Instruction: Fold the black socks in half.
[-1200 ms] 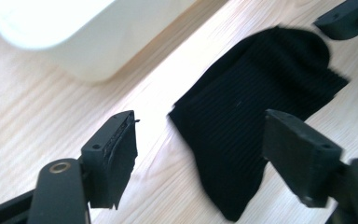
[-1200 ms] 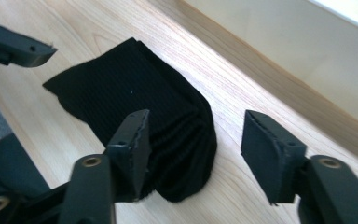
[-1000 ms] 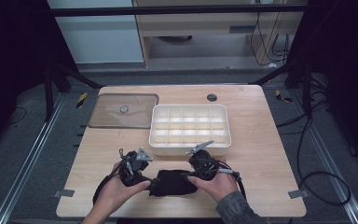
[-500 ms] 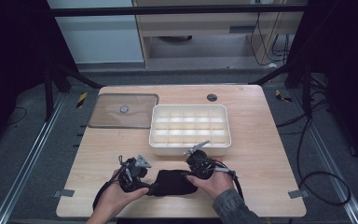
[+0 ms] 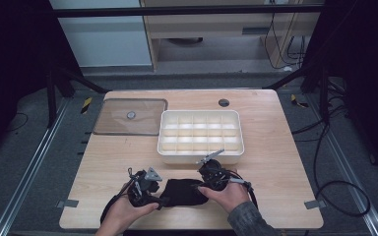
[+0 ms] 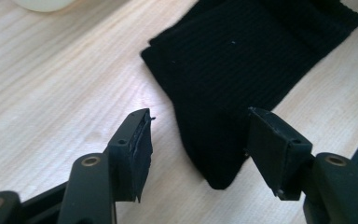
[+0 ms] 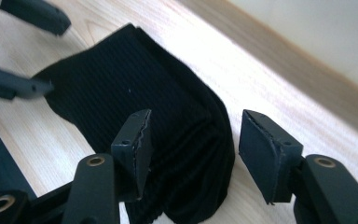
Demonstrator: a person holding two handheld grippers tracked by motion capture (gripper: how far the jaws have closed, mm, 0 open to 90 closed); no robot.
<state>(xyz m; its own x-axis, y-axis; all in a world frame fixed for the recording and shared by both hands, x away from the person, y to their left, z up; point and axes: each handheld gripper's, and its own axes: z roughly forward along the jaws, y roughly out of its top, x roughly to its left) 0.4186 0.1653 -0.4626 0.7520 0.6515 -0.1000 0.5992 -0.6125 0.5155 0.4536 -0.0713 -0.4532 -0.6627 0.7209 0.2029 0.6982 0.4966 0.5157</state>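
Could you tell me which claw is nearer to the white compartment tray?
Right. The right claw sits just in front of the white compartment tray, while the left claw is farther back and off to its left.

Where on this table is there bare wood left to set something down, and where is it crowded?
Bare wood lies right of the white divided tray out to the table edge, and on the left between the clear lid and the left gripper. It is crowded at the near middle, where both open grippers, right one, flank the black sock just before the tray.
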